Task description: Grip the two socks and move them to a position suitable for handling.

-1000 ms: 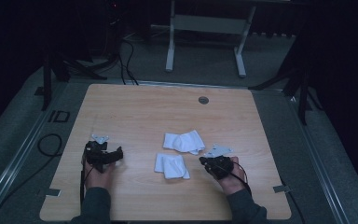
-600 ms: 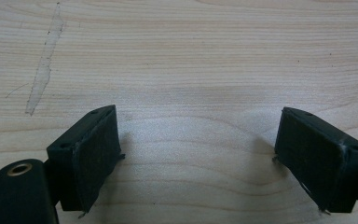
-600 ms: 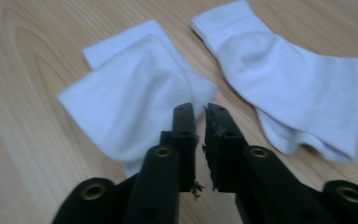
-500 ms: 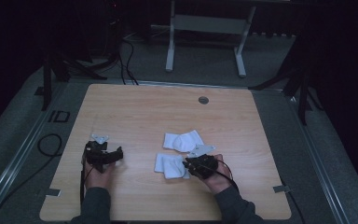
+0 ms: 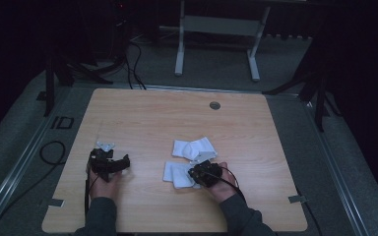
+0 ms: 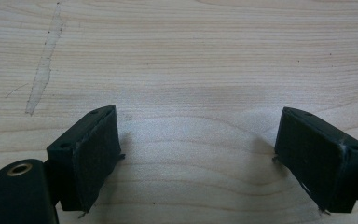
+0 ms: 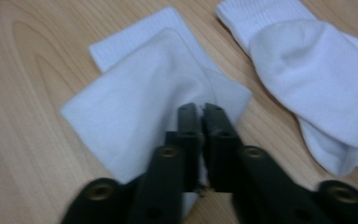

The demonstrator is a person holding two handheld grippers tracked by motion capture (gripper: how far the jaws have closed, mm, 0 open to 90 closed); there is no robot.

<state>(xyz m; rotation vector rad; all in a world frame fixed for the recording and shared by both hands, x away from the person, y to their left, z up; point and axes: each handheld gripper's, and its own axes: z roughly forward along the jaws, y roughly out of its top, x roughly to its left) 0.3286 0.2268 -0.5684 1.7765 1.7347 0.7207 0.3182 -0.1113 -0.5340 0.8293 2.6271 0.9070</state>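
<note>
Two white socks lie on the wooden table [image 5: 177,113]. The near sock [image 5: 174,173] [image 7: 140,93] is folded flat, and the far sock [image 5: 194,147] [image 7: 317,70] lies just behind it. My right gripper [image 5: 197,174] [image 7: 200,112] rests on the near sock's right edge. Its jaws have just been closing and now stand shut, with a fold of that sock's fabric pinched between them. My left gripper [image 5: 120,164] [image 6: 198,154] sits at the table's front left. It is open over bare wood, with nothing between its jaws.
A round grommet [image 5: 215,105] is set in the tabletop near the back edge. Small tape pieces [image 5: 54,202] mark the front corners. A white desk frame [image 5: 216,29] stands on the floor beyond the table, and a cable [image 5: 49,152] loops at the left.
My right gripper has moved left, from beside the socks onto the near sock's right edge. The left gripper has stayed where it was.
</note>
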